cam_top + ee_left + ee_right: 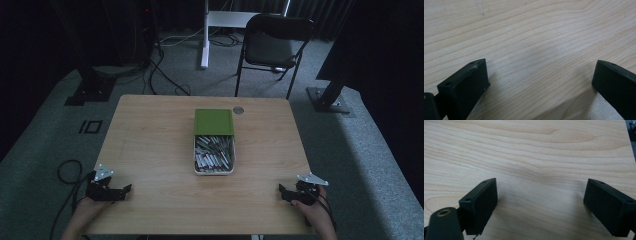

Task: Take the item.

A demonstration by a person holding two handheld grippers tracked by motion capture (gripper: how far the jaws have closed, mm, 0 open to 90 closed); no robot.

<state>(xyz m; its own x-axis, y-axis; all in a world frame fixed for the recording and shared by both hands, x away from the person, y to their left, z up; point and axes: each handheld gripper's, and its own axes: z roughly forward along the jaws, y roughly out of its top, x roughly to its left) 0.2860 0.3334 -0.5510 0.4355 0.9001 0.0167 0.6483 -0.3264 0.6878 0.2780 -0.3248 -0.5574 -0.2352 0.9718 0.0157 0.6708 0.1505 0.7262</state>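
Both grippers are parked at the near corners of the wooden table (150, 145), presumably as a resting pose from which either can reach inward. The left gripper (129, 188) and the right gripper (281, 189) are held with jaws spread wide and nothing between them, bare wood being seen beneath each. The white box (214, 171), packed with what look like pens or markers, is set mid-table, well apart from both, its green lid (214, 122) slid back over the far end. No obstacle is placed between; a folding chair (272, 47) is stood beyond the table.
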